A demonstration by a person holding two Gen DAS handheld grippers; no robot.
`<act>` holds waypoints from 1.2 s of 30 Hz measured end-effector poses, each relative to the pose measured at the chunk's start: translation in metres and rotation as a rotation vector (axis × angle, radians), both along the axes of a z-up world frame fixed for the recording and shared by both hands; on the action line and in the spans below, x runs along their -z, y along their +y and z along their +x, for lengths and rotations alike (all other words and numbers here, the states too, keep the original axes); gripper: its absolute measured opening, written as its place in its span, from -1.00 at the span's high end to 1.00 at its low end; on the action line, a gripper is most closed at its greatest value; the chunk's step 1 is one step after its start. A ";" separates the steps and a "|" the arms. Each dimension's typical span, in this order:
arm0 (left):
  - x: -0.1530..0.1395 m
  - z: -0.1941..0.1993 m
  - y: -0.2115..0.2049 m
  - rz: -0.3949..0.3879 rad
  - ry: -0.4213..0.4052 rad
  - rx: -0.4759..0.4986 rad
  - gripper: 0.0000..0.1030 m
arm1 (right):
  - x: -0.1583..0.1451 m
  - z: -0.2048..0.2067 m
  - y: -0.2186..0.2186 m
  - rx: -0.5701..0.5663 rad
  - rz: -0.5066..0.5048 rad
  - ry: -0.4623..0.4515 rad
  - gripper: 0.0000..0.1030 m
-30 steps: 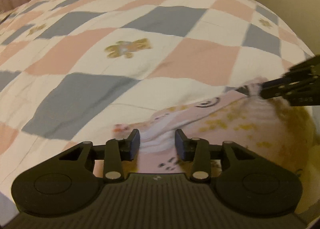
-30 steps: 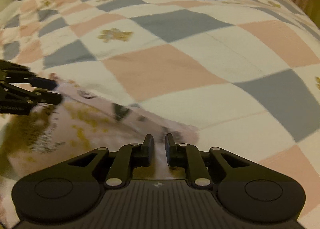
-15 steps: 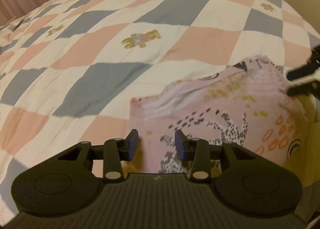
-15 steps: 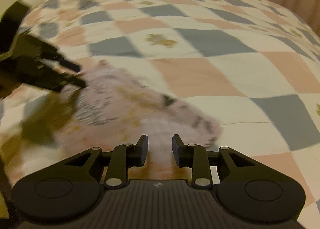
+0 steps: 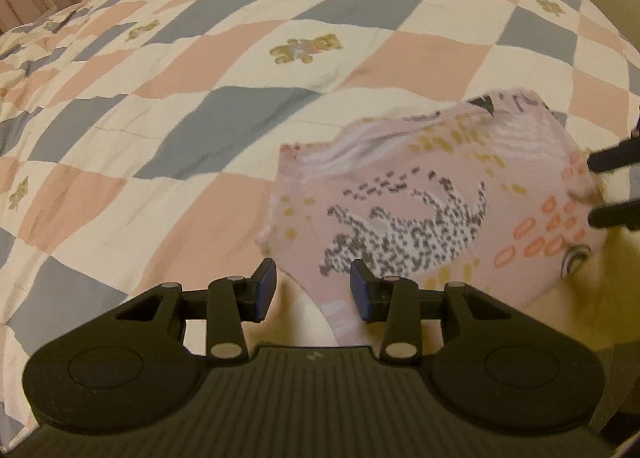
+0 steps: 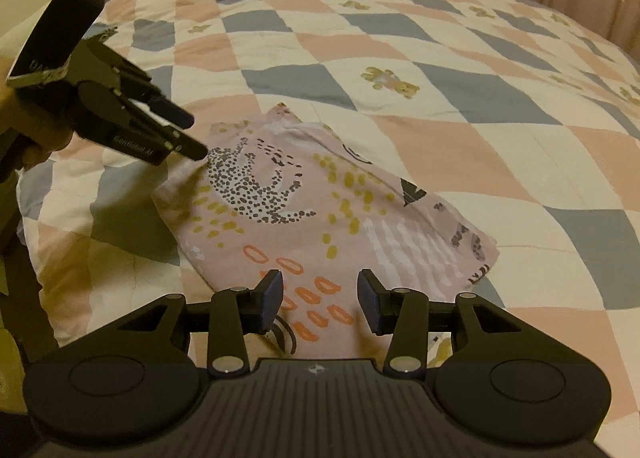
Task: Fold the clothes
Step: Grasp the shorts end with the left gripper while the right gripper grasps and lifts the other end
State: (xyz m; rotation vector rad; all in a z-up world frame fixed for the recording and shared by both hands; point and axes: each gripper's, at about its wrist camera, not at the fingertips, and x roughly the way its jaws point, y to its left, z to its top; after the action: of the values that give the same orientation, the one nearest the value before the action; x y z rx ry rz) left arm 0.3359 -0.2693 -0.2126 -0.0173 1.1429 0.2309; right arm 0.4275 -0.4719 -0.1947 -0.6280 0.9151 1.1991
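Left hand-held gripper (image 5: 312, 290) jaws wide, nothing gripped. Right hand-held gripper (image 6: 320, 300) jaws wide, empty too. Folded pink patterned garment (image 6: 320, 213) lies flat on the checkered quilt (image 6: 440, 137), just ahead of both, near edge between the right fingertips (image 6: 272, 298).

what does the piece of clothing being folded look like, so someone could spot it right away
A checked quilt of pink, grey-blue and cream squares with small teddy bears covers the bed. Near its close edge, just ahead of the open right gripper and beside the open left gripper, lies a folded garment. It is pale pink with a black-speckled shape, mustard dots and orange ovals, unlike the quilt's plain squares.
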 end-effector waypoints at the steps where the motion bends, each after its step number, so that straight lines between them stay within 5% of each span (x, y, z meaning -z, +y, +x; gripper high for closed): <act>1: 0.002 -0.003 -0.001 -0.002 0.001 0.009 0.31 | 0.000 -0.003 -0.002 0.006 -0.004 -0.010 0.12; 4: 0.003 -0.016 -0.009 0.030 -0.010 0.064 0.23 | 0.006 -0.015 -0.007 -0.003 -0.044 -0.062 0.07; 8: 0.003 -0.040 -0.031 0.125 -0.045 0.200 -0.21 | 0.016 -0.038 -0.017 -0.048 -0.110 -0.144 0.05; 13: 0.022 -0.082 -0.090 0.326 -0.087 0.539 -0.28 | 0.039 -0.078 -0.022 -0.187 -0.210 -0.393 0.02; 19: 0.068 -0.092 -0.132 0.539 -0.139 0.775 -0.29 | 0.074 -0.120 -0.005 -0.347 -0.200 -0.620 -0.04; 25: 0.078 -0.067 -0.127 0.541 -0.176 0.740 -0.10 | 0.101 -0.130 0.025 -0.417 -0.180 -0.736 0.00; 34: 0.079 -0.062 -0.094 0.615 -0.160 0.727 -0.09 | 0.112 -0.092 0.017 -0.383 -0.265 -0.805 0.17; 36: 0.080 -0.063 -0.095 0.617 -0.146 0.747 0.13 | 0.114 -0.093 0.019 -0.396 -0.264 -0.802 0.32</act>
State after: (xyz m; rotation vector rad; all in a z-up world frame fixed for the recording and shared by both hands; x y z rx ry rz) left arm 0.2733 -0.3641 -0.2928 0.9088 0.8275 -0.0941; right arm 0.3345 -0.4528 -0.3091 -1.4238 0.2623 1.0261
